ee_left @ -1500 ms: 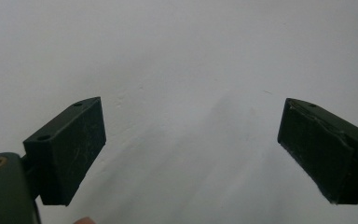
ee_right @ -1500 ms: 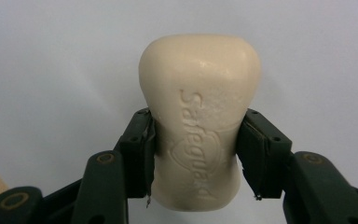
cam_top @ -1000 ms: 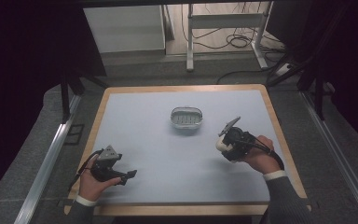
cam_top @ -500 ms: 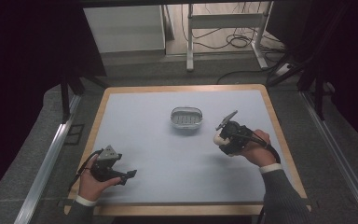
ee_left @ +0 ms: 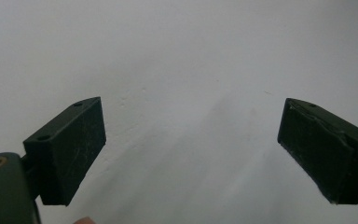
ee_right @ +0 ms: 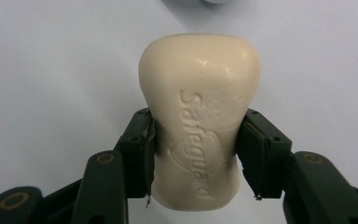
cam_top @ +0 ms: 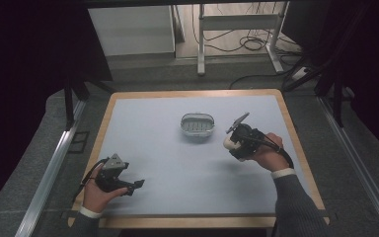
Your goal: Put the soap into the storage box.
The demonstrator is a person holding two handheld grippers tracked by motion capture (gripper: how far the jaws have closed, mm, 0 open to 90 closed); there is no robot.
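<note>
Resting near the front left corner of the table, the left gripper is held low in the person's left hand, its jaws spread wide with bare grey tabletop between them, as is seen in the left gripper view. Nothing is touched by those pads. A dark cable is looped from its body over the wrist.

Farther in, toward the right side of the table, the right gripper is carried by the right hand, a grey sleeve trailing toward the front edge. A cream bar of soap is pinched between its jaws: the pads are pressed against the narrowed waist of the bar from both sides, while the wider, rounded end stands out well beyond the fingertips. In the high view the bar is seen as a pale lump at the gripper's tip, raised off the surface as far as can be told.

The word "Safeguard" is embossed lengthwise on the bar's upper face, over a shield-shaped emblem.

Just beyond the soap, near the table's middle, an oval soap dish with a ribbed floor is set, apart from the bar. No obstacle lies between the two.
</note>
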